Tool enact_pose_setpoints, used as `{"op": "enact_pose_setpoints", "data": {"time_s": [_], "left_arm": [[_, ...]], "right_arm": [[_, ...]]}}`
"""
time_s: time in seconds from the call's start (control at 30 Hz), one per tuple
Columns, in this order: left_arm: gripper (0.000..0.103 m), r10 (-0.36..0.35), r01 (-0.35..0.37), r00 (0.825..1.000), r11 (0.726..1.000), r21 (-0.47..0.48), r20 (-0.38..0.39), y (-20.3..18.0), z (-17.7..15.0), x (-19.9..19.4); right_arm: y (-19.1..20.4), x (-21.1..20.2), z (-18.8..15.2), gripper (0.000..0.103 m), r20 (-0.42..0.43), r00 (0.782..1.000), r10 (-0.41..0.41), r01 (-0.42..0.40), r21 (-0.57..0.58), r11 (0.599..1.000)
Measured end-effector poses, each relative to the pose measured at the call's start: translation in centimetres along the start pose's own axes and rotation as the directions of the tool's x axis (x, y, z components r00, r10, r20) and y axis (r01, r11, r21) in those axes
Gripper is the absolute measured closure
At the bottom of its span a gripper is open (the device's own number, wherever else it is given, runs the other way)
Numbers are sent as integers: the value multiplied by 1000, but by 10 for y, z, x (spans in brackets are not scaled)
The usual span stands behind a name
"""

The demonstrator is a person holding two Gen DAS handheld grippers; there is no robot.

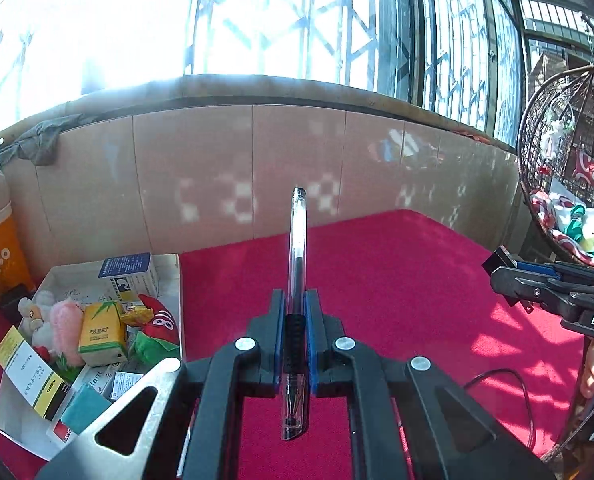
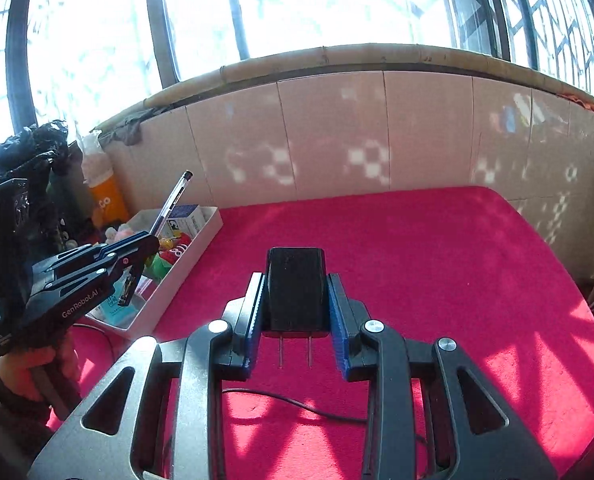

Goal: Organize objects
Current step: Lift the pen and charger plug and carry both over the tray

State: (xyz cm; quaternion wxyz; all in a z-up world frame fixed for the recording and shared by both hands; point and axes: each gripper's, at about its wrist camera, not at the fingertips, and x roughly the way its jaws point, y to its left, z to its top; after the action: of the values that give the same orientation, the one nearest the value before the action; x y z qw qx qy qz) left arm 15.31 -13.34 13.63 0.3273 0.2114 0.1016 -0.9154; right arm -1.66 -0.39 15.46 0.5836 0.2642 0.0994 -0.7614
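My left gripper [image 1: 295,300] is shut on a clear pen with a black cap [image 1: 296,256], held upright above the red cloth, right of the white box [image 1: 169,268]. It also shows in the right wrist view [image 2: 145,240], with the pen [image 2: 173,200] slanting up over the box [image 2: 201,236]. My right gripper [image 2: 295,280] is shut on a black plug adapter [image 2: 295,288], prongs pointing back toward the camera, above the red cloth. In the left wrist view the right gripper [image 1: 501,264] is at the far right with the adapter's end showing.
The white box holds a yellow carton [image 1: 103,334], a blue-white medicine box [image 1: 131,272], plush toys [image 1: 63,324] and other packets. An orange bottle [image 1: 3,256] stands behind it. A black cable [image 2: 297,404] lies on the red cloth [image 2: 417,260]. A wicker hanging chair [image 1: 565,168] is at the right. A tiled wall is behind.
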Motion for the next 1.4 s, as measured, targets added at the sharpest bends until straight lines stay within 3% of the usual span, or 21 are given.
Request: {"op": "enact_pose_setpoints", "data": {"time_s": [0.83,1.4], "left_arm": [[96,180,-163,980,972,-170,90,104,-7,-54],[96,333,-311,940,927,-210,79,166,-10,-69]], "right_arm": [[108,60,41,74,-60,989,135,-141,-107,984],[184,105,58,74,-108,973,205,-220,-154,963]]}}
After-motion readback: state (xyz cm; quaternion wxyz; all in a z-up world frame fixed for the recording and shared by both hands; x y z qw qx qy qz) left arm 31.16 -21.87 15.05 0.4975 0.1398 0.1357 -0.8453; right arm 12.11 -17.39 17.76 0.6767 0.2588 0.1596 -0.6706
